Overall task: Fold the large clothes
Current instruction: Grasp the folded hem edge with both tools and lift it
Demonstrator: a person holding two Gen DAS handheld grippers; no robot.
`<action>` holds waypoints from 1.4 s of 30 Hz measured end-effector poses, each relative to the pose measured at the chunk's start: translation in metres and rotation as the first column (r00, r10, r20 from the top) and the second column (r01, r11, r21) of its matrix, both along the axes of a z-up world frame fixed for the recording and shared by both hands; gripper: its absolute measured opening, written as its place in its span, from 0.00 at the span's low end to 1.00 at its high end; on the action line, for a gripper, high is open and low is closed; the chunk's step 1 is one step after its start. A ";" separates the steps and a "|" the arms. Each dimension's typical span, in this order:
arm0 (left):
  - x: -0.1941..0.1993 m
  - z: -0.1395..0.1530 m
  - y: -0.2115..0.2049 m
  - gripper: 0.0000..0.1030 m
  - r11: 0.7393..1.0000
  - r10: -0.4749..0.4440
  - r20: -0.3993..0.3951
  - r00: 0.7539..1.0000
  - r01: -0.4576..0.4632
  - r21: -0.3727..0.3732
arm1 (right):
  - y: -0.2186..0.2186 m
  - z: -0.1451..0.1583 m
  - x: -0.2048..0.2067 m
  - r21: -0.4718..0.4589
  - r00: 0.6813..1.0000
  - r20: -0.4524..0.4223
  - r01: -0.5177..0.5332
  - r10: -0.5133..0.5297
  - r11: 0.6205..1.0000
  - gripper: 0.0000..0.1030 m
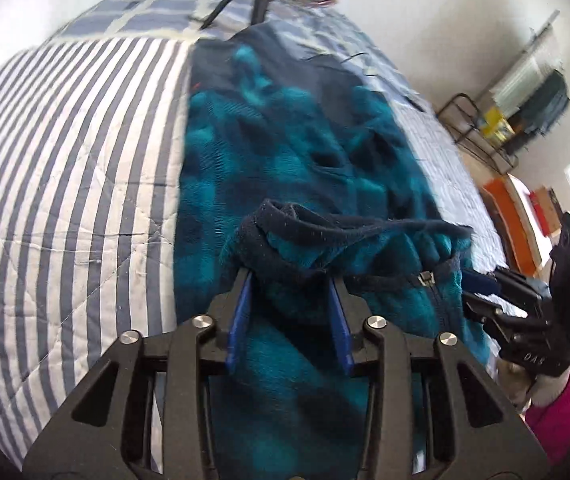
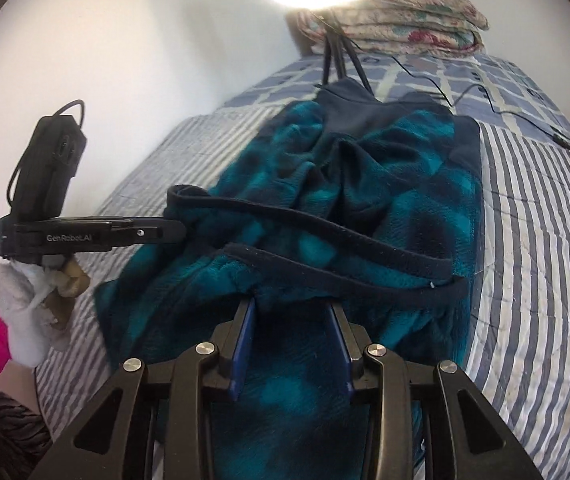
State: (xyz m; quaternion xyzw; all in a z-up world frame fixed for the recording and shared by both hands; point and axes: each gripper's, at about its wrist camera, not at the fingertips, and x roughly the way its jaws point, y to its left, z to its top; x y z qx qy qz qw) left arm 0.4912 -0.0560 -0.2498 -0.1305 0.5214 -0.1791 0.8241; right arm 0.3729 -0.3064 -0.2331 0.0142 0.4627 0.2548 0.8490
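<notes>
A teal and navy fleece jacket (image 1: 285, 152) lies along a striped bed quilt (image 1: 77, 200); it also shows in the right wrist view (image 2: 365, 200). My left gripper (image 1: 291, 276) is shut on the jacket's navy hem, which is lifted and bunched over the fingertips. In the right wrist view it (image 2: 177, 228) grips the hem's left end. My right gripper (image 2: 293, 300) is shut on the same hem further right; its fingertips are hidden under the fabric. In the left wrist view it (image 1: 473, 284) holds the hem near the zipper (image 1: 425, 278).
A tripod (image 2: 337, 56) and a black cable (image 2: 485, 100) rest on the quilt (image 2: 533, 240) beyond the jacket. Folded floral blankets (image 2: 397, 12) sit at the bed's far end. A wall runs along the left; a rack and shelves (image 1: 517, 128) stand on the right.
</notes>
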 end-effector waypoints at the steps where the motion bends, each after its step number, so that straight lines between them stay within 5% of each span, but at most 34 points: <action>1: 0.004 -0.007 0.000 0.37 1.000 0.011 -0.011 1.000 -0.011 0.001 | 0.001 -0.010 0.006 -0.022 1.000 -0.026 0.006 -0.007 1.000 0.34; 6: 0.007 -0.004 0.011 0.37 0.996 0.026 -0.037 0.999 -0.029 -0.086 | -0.005 -0.006 0.005 -0.006 0.999 -0.044 -0.003 0.002 1.000 0.34; 9: -0.002 0.006 0.032 0.46 0.987 0.012 -0.029 1.000 -0.017 -0.162 | -0.028 0.010 -0.010 0.035 1.000 -0.011 0.020 -0.019 0.999 0.42; 12: -0.015 0.004 0.048 0.49 0.985 -0.016 -0.048 0.999 0.008 -0.174 | -0.060 0.018 -0.028 0.070 0.996 0.000 0.084 -0.084 0.994 0.56; 18: -0.035 -0.015 0.049 0.48 0.982 -0.064 -0.119 0.991 0.041 -0.183 | -0.094 -0.003 -0.036 0.101 0.984 -0.089 0.165 -0.156 0.981 0.55; 20: -0.041 -0.014 0.042 0.31 0.988 -0.068 -0.102 0.992 0.053 -0.142 | -0.093 -0.011 -0.037 0.115 0.983 -0.115 0.156 -0.143 0.981 0.50; 23: -0.052 -0.007 0.044 0.17 0.988 -0.052 -0.084 0.995 0.039 -0.153 | -0.080 -0.012 -0.037 0.085 0.990 -0.101 0.108 -0.100 0.990 0.23; 26: -0.065 -0.004 0.050 0.16 0.990 -0.010 -0.077 0.997 -0.001 -0.140 | -0.075 -0.013 -0.039 0.006 0.993 -0.060 0.098 -0.097 0.995 0.12; 32: -0.060 -0.022 0.051 0.30 0.995 0.027 -0.099 0.995 -0.036 -0.091 | -0.079 -0.020 -0.039 -0.017 0.986 -0.096 0.136 -0.137 0.991 0.13; 36: -0.064 0.008 0.046 0.31 1.000 -0.011 0.011 1.000 0.011 0.000 | -0.082 0.011 -0.050 -0.067 0.987 0.021 0.163 -0.162 0.984 0.22; 40: -0.059 0.034 0.030 0.31 0.998 -0.065 0.111 0.992 0.062 0.027 | -0.070 0.042 -0.054 -0.017 0.970 0.192 0.153 -0.147 0.988 0.29; 42: -0.049 0.037 0.019 0.31 0.996 -0.087 0.127 0.988 0.082 0.046 | -0.054 0.047 -0.045 -0.019 0.973 0.206 0.115 -0.109 0.993 0.29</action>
